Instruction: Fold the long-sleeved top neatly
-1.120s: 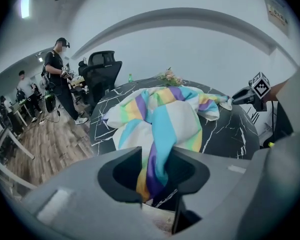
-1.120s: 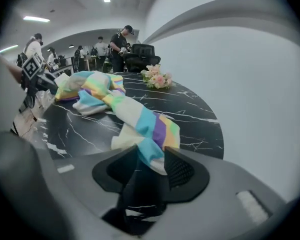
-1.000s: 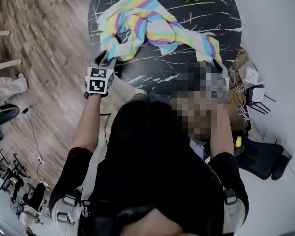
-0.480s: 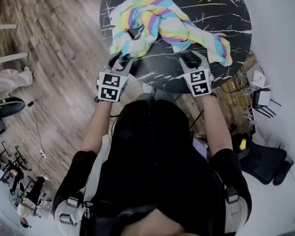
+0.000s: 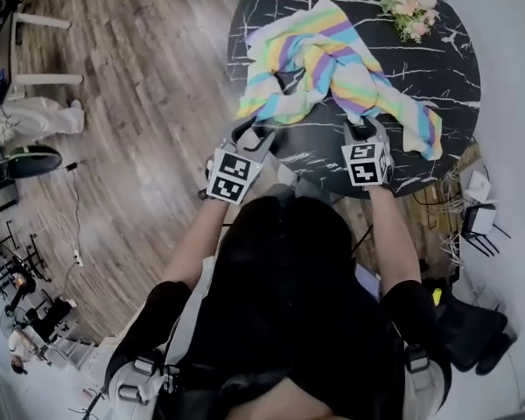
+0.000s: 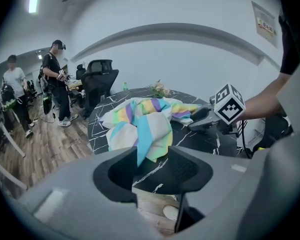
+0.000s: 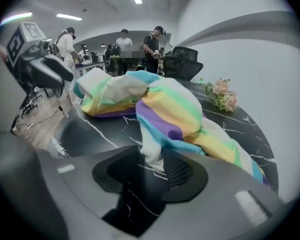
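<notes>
The pastel rainbow-striped long-sleeved top (image 5: 332,59) lies crumpled on the round black marble table (image 5: 442,73). My left gripper (image 5: 255,132) is at the near left edge of the table, at the top's lower left corner. In the left gripper view the jaws (image 6: 152,159) stand apart, and the blue-and-white hem (image 6: 145,134) hangs down to their tips. My right gripper (image 5: 360,128) is at the near edge under the top's middle. Its jaws (image 7: 151,156) are closing, with a white fold of the top (image 7: 151,149) between the tips and not pinched.
A small bunch of flowers (image 5: 407,7) lies at the far side of the table. Wooden floor (image 5: 131,103) is to the left. Cables and a black chair (image 5: 472,234) are to the right. Black office chairs (image 6: 97,79) and standing people (image 6: 55,74) are beyond the table.
My right gripper has swung in from the right to the table's near edge, up to the top's middle. The left gripper has crept along the near left edge.
</notes>
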`<state>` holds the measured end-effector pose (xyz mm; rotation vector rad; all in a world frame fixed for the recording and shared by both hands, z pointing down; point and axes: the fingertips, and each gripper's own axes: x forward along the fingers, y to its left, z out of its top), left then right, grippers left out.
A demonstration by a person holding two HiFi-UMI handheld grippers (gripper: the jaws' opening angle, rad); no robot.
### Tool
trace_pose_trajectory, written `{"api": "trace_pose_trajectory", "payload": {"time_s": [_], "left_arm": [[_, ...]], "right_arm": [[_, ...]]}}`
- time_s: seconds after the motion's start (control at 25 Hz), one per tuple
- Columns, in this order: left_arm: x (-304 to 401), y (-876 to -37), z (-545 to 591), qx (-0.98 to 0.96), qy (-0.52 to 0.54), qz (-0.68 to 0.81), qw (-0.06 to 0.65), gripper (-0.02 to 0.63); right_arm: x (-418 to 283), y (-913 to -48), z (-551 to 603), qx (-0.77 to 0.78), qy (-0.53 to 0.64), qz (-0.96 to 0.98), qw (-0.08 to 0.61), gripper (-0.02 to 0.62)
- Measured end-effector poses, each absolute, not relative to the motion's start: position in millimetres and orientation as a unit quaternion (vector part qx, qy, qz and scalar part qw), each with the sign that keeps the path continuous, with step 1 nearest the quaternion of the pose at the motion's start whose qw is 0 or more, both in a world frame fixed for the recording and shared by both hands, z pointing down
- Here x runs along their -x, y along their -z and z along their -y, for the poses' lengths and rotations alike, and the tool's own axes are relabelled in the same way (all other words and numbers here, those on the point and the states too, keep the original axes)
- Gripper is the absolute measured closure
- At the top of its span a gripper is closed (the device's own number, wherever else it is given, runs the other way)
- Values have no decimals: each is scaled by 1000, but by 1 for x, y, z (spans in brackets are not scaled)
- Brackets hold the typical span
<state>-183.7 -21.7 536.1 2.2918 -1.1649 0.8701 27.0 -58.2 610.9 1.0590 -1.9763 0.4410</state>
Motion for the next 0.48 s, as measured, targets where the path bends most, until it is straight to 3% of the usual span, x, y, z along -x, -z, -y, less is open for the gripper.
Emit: {"api": "trace_pose_trajectory", "payload": {"time_s": [0.12, 0.2, 0.48], "left_arm": [[189, -533, 24, -825, -309, 423, 213, 408], [187, -531, 21, -827, -306, 420, 213, 408], [179, -525, 10, -842, -298, 399, 209, 409]], "right_arm": [[-22, -610, 62, -418, -182, 788, 413, 465], [-22, -610, 60, -423, -185, 784, 415, 536], [-32, -594, 50, -446, -187, 776, 404, 546]]}}
